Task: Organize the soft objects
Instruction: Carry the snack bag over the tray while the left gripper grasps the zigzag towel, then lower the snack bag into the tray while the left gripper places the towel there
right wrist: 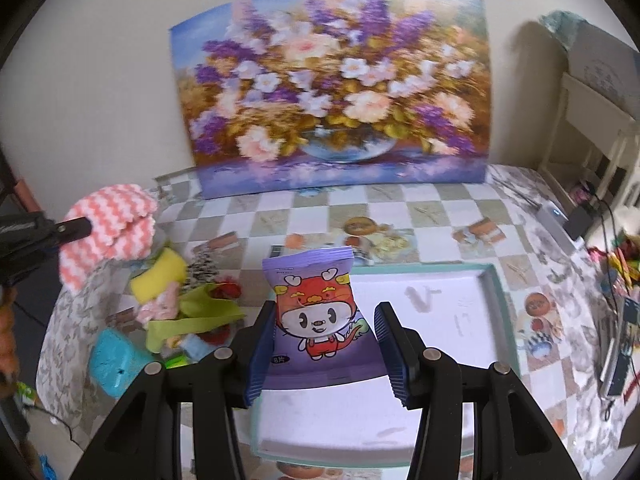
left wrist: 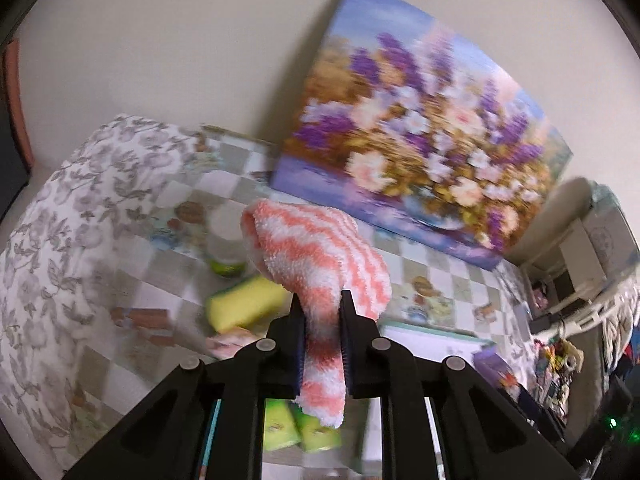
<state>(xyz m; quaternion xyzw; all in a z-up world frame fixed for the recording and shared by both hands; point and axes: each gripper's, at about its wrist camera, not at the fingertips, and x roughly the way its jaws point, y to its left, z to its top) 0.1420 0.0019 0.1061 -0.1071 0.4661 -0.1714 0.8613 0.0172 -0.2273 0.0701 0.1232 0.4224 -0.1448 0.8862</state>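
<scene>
My left gripper (left wrist: 322, 300) is shut on a fluffy pink-and-white zigzag cloth (left wrist: 320, 252) and holds it above the table; the cloth (right wrist: 110, 232) also shows at the left of the right wrist view. My right gripper (right wrist: 326, 316) is open, its fingers on either side of a purple cartoon snack packet (right wrist: 316, 312) that lies in a white tray with a teal rim (right wrist: 496, 308). I cannot tell whether the pads touch the packet. A yellow sponge (left wrist: 244, 304) lies on the table below the cloth.
A pile at the table's left holds the yellow sponge (right wrist: 160, 276), a green cloth (right wrist: 200, 312), a pink item (right wrist: 158, 308) and a blue box (right wrist: 114, 360). A flower painting (right wrist: 332, 92) leans on the wall behind. Cables and devices (right wrist: 580, 220) sit at the right edge.
</scene>
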